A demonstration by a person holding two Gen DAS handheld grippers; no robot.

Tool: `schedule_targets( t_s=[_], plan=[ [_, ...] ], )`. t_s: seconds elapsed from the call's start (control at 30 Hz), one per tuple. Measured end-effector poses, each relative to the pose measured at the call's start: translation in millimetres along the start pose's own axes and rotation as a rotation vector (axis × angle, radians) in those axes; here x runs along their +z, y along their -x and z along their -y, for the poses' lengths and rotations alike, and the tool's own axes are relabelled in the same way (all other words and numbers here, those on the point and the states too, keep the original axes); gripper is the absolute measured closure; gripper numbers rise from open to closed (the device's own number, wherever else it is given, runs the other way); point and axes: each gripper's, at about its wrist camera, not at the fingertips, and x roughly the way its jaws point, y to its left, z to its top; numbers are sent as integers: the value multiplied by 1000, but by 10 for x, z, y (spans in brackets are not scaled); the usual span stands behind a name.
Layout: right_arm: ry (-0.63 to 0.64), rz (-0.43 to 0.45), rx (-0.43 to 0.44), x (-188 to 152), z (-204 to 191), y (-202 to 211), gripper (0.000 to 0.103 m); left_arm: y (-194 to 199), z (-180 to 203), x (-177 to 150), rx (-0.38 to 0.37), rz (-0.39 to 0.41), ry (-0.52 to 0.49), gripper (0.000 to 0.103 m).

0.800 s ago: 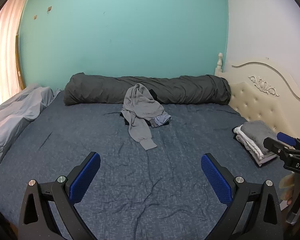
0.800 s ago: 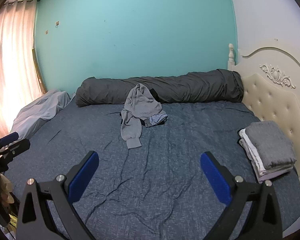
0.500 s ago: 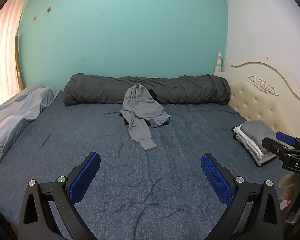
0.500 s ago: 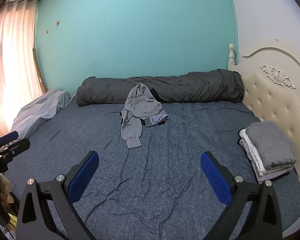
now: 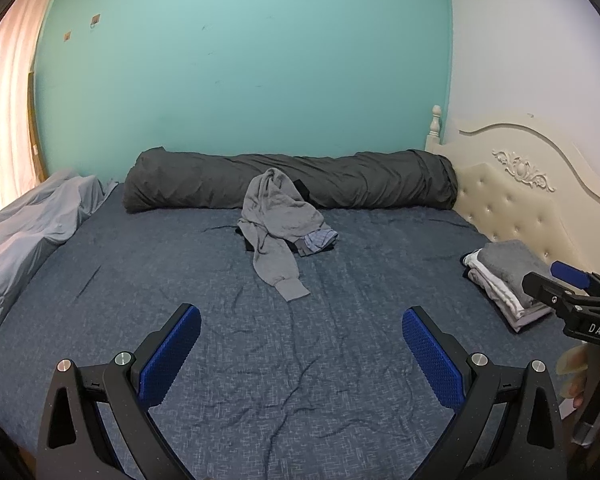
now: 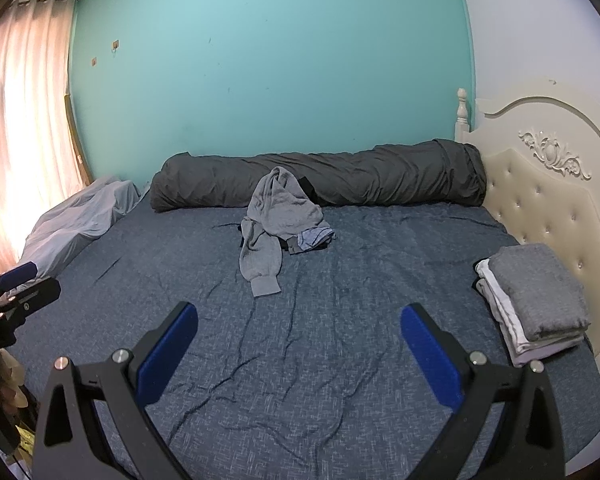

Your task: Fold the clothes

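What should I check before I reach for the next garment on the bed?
1. Left claw open and empty: ok.
2. Right claw open and empty: ok.
3. Unfolded pile in view, leaning on the dark grey bolster: ok.
4. Grey sweatshirt lies on top, one sleeve trailing toward the claws: ok. How many garments lie under it: cannot tell.
5. Bare blue sheet between claws and pile for folding: ok.
6. Folded stack by the headboard, apart from the pile: ok.
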Motion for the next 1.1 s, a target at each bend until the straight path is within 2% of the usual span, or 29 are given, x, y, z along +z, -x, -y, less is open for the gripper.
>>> schedule_targets(
  t_s=[1.1],
  plan=[
    [-9,4,0,-20,66,13,1,-25,0,-2,-8,2,-2,0]
  ],
)
